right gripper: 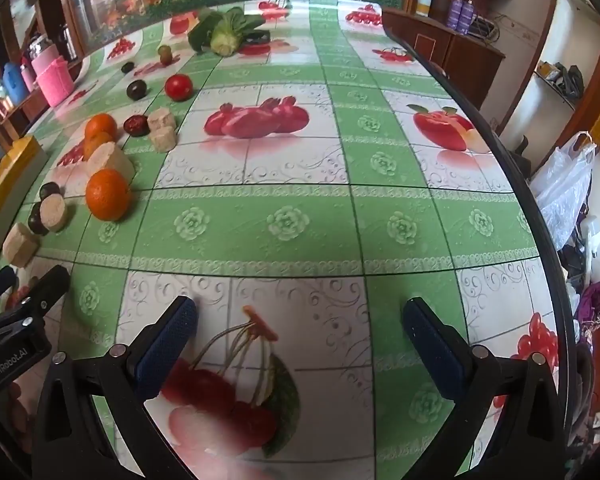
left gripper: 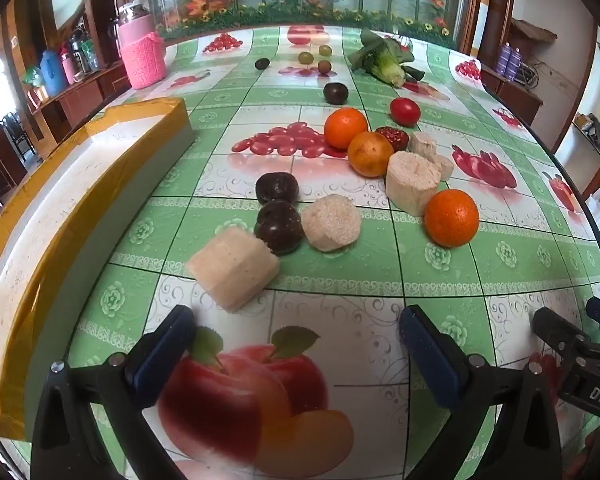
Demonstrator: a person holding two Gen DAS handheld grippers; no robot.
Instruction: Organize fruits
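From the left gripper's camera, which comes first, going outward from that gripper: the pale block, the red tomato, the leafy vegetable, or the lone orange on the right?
1. Pale block, just ahead of the left gripper, slightly to the left.
2. Lone orange, farther out on the right.
3. Red tomato, mid-table, right of centre.
4. Leafy vegetable, near the far edge.

A pink knitted jar (left gripper: 143, 54) and leafy greens (left gripper: 384, 60) sit on the fruit-print tablecloth (left gripper: 340, 288).
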